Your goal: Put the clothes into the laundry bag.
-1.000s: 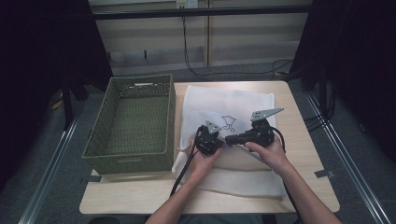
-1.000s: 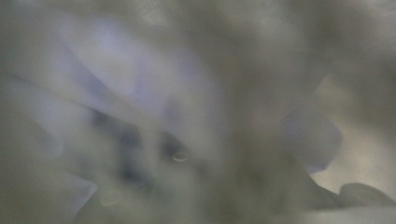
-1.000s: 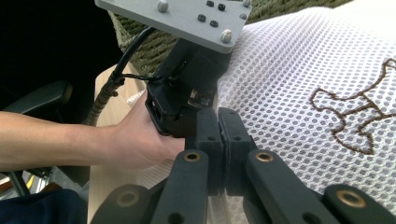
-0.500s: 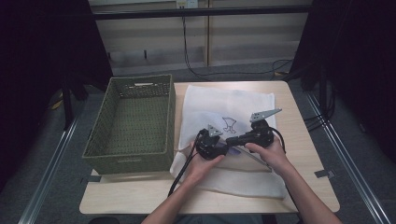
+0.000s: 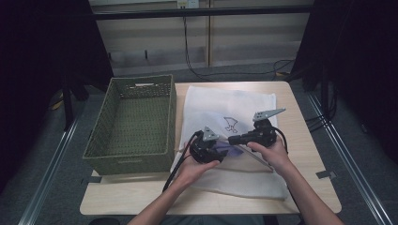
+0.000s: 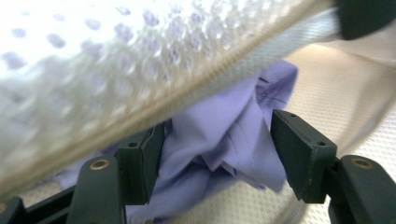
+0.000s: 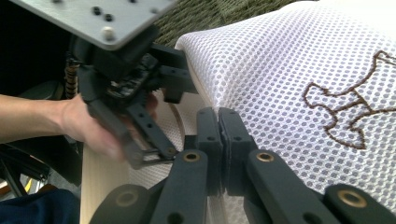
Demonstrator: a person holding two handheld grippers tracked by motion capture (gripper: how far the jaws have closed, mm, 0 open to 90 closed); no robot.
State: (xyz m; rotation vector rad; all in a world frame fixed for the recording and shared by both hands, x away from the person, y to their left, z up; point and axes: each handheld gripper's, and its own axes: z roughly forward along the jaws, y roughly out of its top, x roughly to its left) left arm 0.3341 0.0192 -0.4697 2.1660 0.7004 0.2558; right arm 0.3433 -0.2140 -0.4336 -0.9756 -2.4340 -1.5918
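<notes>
On the left of the counter (image 5: 117,197) I saw the green basket (image 5: 133,123). Just right of it lay the white mesh bag (image 5: 234,101). My left gripper (image 6: 212,161) was at the bag's open edge; its jaws had just been opening and stood spread around the purple cloth (image 6: 224,140) inside the bag, without pressing it. My right gripper (image 7: 218,140) was pressed together, pinching the bag's edge.

You look down on the table (image 5: 305,117) from above; both tool cameras sit close against the mesh bag (image 7: 289,70).
</notes>
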